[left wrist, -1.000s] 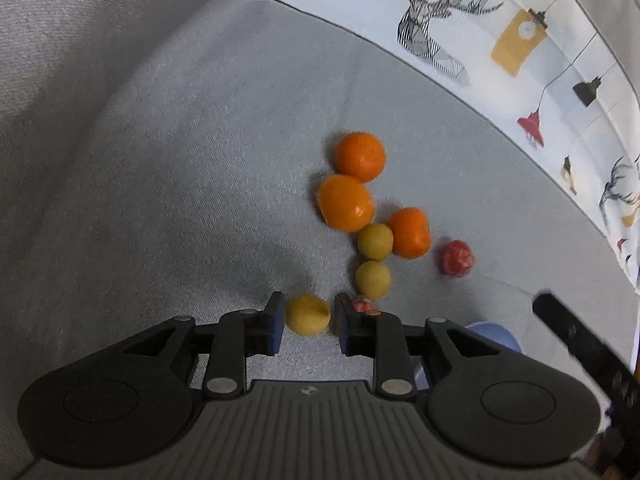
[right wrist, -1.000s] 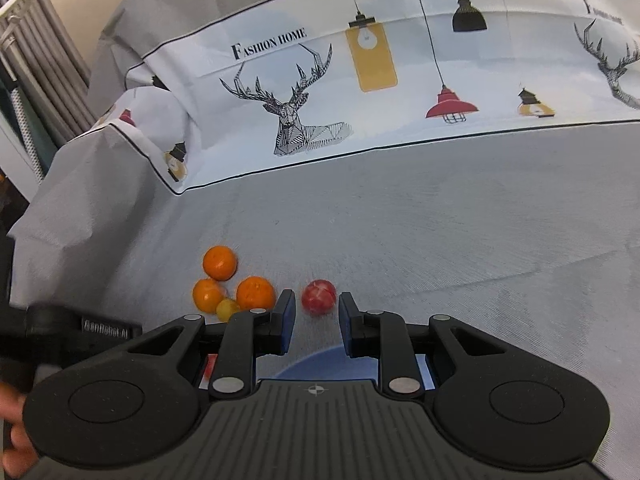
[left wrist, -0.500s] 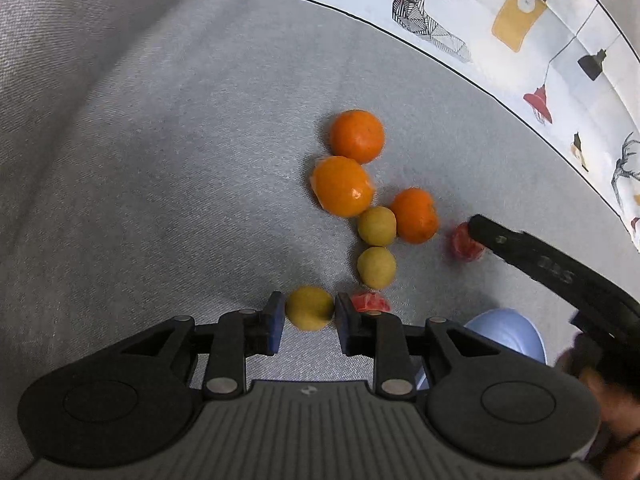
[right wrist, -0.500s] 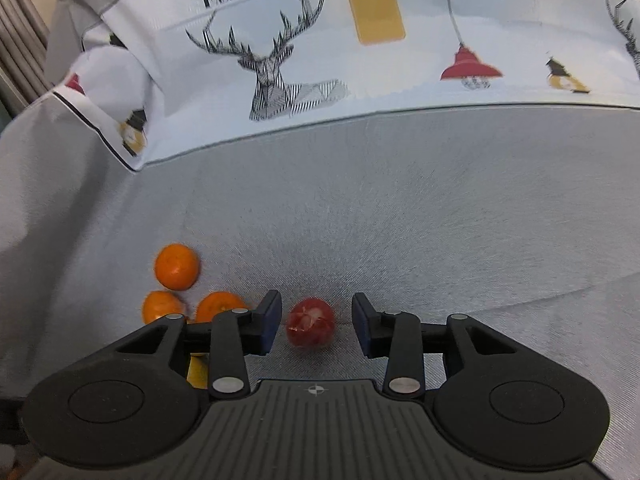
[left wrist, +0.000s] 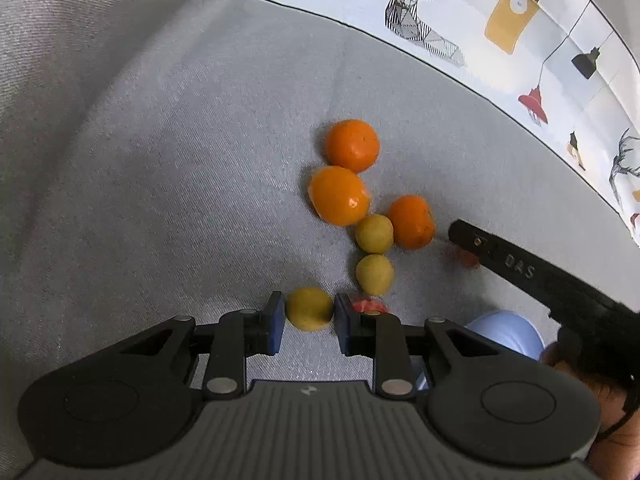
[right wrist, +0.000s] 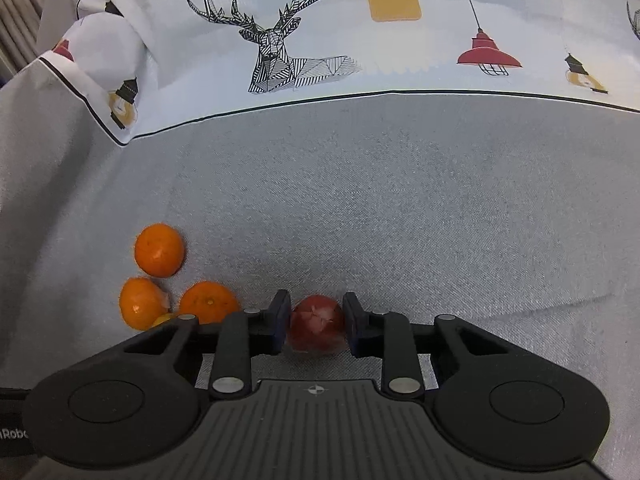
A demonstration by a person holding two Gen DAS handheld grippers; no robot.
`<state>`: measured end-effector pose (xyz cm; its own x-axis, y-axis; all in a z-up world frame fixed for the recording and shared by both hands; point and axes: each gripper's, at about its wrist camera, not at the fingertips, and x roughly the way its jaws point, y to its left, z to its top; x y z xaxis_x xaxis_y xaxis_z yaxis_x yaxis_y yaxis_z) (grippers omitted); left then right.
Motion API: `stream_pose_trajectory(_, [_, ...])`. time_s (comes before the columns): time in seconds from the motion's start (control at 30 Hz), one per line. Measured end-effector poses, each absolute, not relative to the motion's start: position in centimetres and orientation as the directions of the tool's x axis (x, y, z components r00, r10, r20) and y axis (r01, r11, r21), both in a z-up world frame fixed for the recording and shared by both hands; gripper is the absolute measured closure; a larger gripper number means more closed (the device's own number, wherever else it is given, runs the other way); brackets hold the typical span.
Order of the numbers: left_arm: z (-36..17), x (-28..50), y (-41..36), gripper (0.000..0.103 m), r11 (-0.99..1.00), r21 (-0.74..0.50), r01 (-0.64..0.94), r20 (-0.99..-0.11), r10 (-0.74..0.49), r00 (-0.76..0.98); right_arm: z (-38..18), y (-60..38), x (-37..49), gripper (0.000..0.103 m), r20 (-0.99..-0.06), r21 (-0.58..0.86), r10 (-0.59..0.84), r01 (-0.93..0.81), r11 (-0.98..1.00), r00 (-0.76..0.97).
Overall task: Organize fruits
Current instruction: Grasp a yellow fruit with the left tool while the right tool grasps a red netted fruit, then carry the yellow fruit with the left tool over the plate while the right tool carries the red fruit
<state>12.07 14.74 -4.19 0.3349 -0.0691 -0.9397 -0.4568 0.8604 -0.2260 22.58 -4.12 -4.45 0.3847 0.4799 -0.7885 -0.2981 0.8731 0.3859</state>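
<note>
Here the left gripper [left wrist: 308,316] pointed steeply down at the grey cloth [left wrist: 160,200], its fingers clamped on a yellow fruit [left wrist: 309,309], blue pads touching it on both sides. The right gripper [right wrist: 314,326] had just been closing, and its pads now sat against a red fruit [right wrist: 317,328] on the cloth, one on each side.

Beyond the held yellow fruit, two more yellow fruits [left wrist: 374,274] lay one behind the other, the farther one touching two of the three oranges [left wrist: 339,195]. The third orange lay just past those, toward the cloth's printed border [left wrist: 500,32], which carried deer, lamps and lettering. A second red fruit [left wrist: 367,305] showed just beside the left gripper's right finger, partly hidden by it. A pale blue bowl [left wrist: 504,330] sat near the right of that gripper, mostly covered by its body.

In the left wrist view, the right gripper's black finger [left wrist: 516,264] reached in from the right edge, its tip beside the nearest orange, with only a sliver of the red fruit visible under it. A hand [left wrist: 600,400] held that tool at the lower right corner.

The grey cloth lay bare to the right of the red fruit.
</note>
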Motion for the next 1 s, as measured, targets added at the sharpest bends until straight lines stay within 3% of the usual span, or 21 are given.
stream_pose_trajectory(0.6, [0.6, 10.4, 10.7, 0.074, 0.957, -0.118, -0.264, -0.849, 0.04, 0.526, 5.1, -14.3, 11.9, 0.073, -0.63, 0.437, 0.505, -0.268, 0.859, 0.59])
stream_pose_trajectory(0.8, [2.9, 8.7, 7.1, 0.074, 0.989, -0.037, -0.145, -0.765, 0.065, 0.64, 5.8, -17.0, 8.8, 0.073, -0.629, 0.465, 0.49, -0.213, 0.859, 0.604])
stream_pose_trajectory(1.0, [4.0, 6.2, 4.7, 0.074, 0.989, -0.115, -0.095, -0.744, -0.023, 0.668, 5.0, -17.4, 8.5, 0.073, -0.661, 0.401, 0.441, -0.211, 0.892, 0.607])
